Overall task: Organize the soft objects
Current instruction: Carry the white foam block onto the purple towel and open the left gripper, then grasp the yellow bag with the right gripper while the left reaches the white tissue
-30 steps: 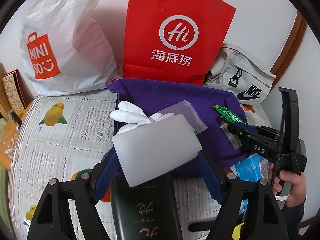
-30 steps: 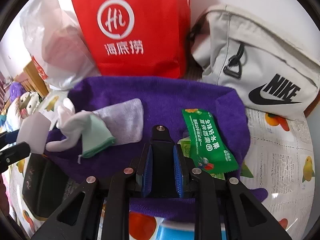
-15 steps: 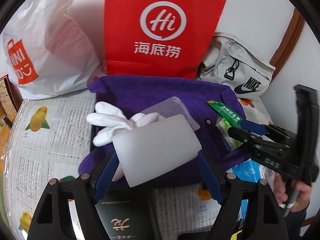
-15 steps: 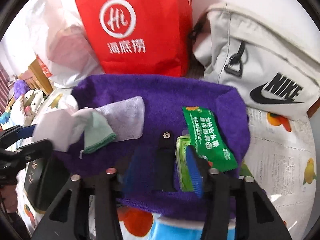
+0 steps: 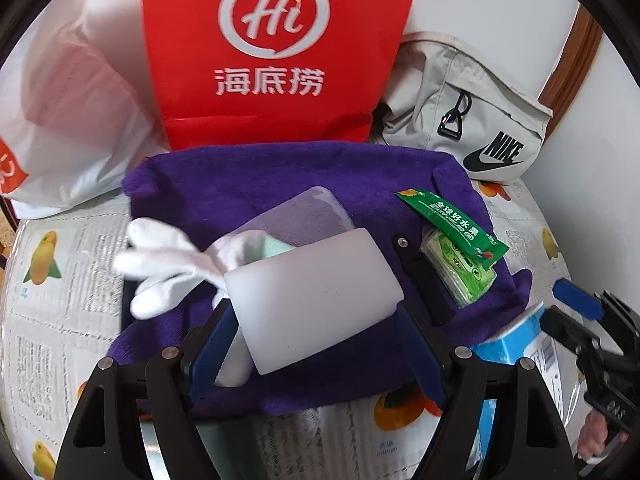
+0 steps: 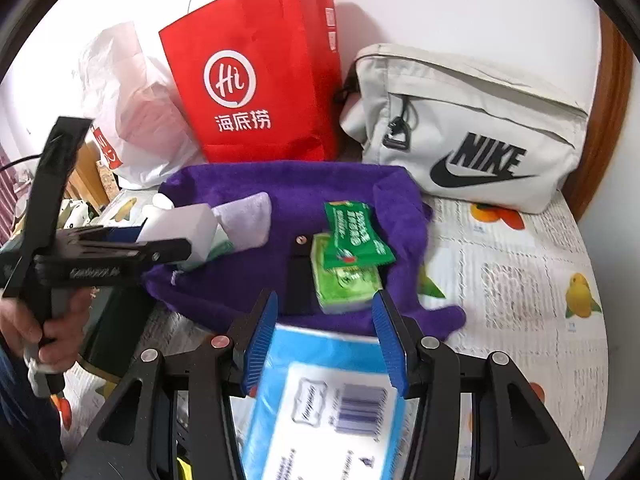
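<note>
My left gripper [image 5: 316, 320] is shut on a white sponge block [image 5: 316, 296] and holds it above the purple towel [image 5: 272, 176]. On the towel lie a white glove [image 5: 160, 268], a pale lilac cloth [image 5: 308, 216], a green snack packet [image 5: 452, 228] and a green tissue pack [image 5: 460, 268]. My right gripper [image 6: 326, 340] is open, pulled back from the towel [image 6: 304, 188], with a blue tissue pack [image 6: 324, 400] lying between and below its fingers. The left gripper and sponge [image 6: 180, 228] show at left in the right wrist view.
A red paper bag [image 5: 276, 52], a white plastic bag [image 5: 68, 120] and a grey Nike pouch [image 5: 472, 116] stand against the wall behind the towel. A dark green box [image 6: 116, 332] lies under the towel's left edge. The table has a fruit-print cover [image 6: 520, 280].
My right gripper opened and drew back off the towel to above the blue tissue pack. My left gripper carried the sponge forward and right over the towel.
</note>
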Action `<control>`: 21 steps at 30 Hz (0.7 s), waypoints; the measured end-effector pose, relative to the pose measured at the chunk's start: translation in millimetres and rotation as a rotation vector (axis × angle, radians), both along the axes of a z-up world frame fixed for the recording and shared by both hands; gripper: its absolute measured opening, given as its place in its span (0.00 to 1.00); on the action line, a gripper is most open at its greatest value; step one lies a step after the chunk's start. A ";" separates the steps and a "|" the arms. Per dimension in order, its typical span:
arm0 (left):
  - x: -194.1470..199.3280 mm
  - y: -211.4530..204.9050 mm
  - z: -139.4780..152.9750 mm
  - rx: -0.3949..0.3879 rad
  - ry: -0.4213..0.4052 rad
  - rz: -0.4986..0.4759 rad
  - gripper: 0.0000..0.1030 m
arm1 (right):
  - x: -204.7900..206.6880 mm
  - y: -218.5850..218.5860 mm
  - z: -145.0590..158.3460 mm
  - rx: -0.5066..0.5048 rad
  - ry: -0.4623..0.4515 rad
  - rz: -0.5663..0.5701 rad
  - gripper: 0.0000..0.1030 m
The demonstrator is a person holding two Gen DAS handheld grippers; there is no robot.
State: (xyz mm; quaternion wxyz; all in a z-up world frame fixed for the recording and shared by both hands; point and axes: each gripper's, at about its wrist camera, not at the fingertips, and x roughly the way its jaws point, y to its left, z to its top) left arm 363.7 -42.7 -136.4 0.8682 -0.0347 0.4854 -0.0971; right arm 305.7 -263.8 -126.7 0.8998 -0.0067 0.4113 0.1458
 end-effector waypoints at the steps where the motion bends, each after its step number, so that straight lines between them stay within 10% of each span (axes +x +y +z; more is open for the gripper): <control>1: 2.2 -2.9 -1.1 0.004 0.001 -0.006 0.76 | -0.9 -2.0 -1.9 0.001 0.000 -0.007 0.48; 21: 0.6 -16.7 -3.0 0.031 0.049 -0.007 0.82 | -27.3 -1.4 5.1 0.026 -0.012 -0.003 0.48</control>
